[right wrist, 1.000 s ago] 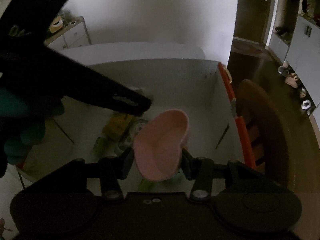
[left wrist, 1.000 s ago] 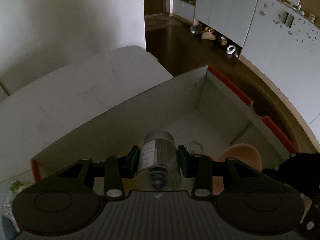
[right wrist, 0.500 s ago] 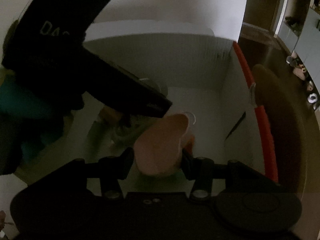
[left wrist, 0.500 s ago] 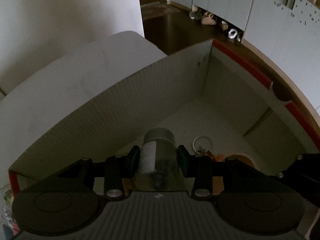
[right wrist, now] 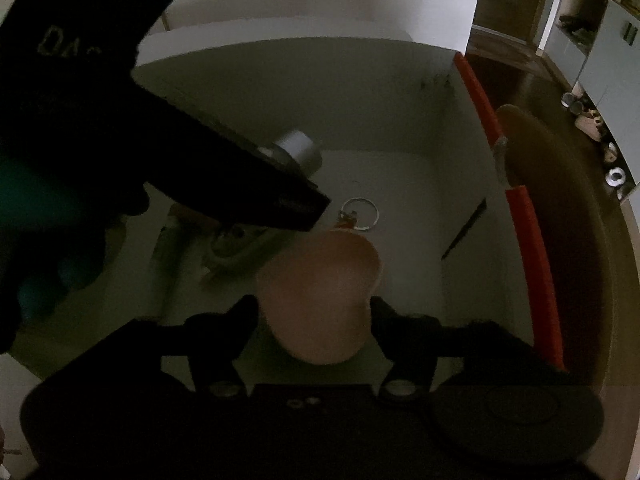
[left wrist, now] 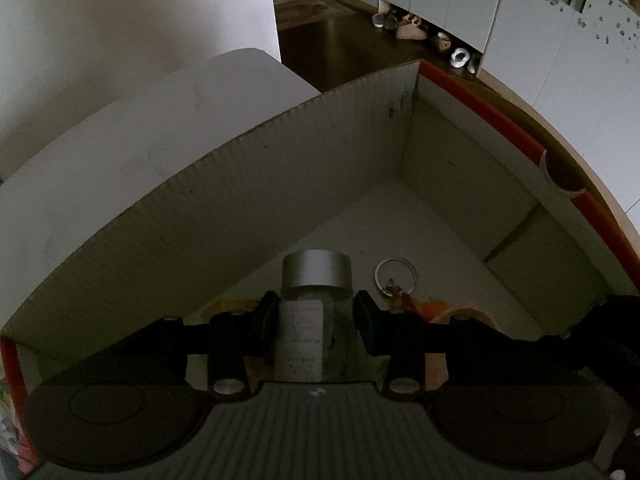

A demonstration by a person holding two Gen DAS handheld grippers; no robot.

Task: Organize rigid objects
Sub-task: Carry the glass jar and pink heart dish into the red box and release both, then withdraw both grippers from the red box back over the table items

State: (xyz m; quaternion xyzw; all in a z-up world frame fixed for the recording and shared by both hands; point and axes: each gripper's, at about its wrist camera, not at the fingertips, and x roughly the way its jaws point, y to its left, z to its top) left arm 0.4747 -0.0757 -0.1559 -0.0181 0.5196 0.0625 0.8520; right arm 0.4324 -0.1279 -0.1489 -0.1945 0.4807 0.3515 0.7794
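Observation:
My left gripper (left wrist: 315,316) is shut on a clear glass jar (left wrist: 308,332) with a silver lid and a white label, held low inside the white cardboard box (left wrist: 280,184). The jar's lid also shows in the right wrist view (right wrist: 298,148), under the dark body of the left gripper. My right gripper (right wrist: 316,316) is shut on a pink heart-shaped dish (right wrist: 320,296), held inside the same box (right wrist: 400,92). The dish's edge shows in the left wrist view (left wrist: 464,314).
A metal key ring (left wrist: 396,276) with an orange tag lies on the box floor, also in the right wrist view (right wrist: 360,214). Yellow and other items lie at the box's left, partly hidden. The box has orange-red rims (right wrist: 528,216). A wooden chair back (right wrist: 560,208) stands right.
Both grippers have moved down and forward into the box. The jar has tipped so its lid points forward. The dish has gone lower, close to the key ring.

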